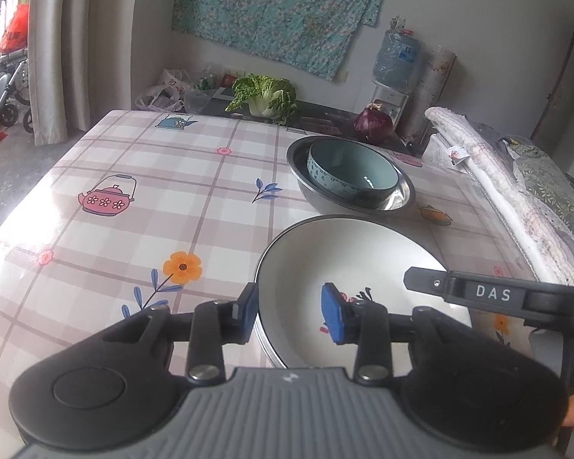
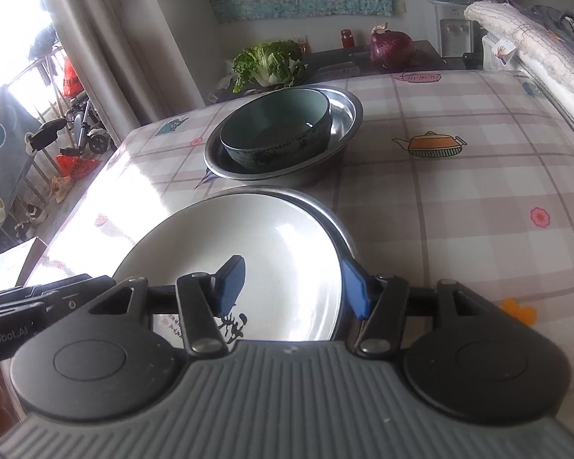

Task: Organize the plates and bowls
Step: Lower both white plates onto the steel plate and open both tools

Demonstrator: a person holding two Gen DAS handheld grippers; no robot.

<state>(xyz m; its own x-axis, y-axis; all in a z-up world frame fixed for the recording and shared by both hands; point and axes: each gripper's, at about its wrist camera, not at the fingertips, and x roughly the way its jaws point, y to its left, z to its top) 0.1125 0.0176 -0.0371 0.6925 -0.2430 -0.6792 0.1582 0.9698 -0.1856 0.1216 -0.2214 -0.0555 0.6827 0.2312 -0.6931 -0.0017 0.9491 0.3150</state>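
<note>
Both claws stand apart astride opposite rims of the white plate (image 1: 348, 264), which rests on a metal plate (image 2: 325, 210) just ahead of them: left gripper (image 1: 291, 311), right gripper (image 2: 292, 287). Neither pad visibly presses the rim. Pulling back could catch a pad on it and drag the stack toward the steel basin (image 1: 401, 187) holding the teal bowl (image 1: 363, 172) beyond.

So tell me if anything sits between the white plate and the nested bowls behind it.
Nothing visible does. Only bare tablecloth separates the white plate from the steel basin holding the blue-green bowl. Both grippers already straddle the plate's rim.
</note>
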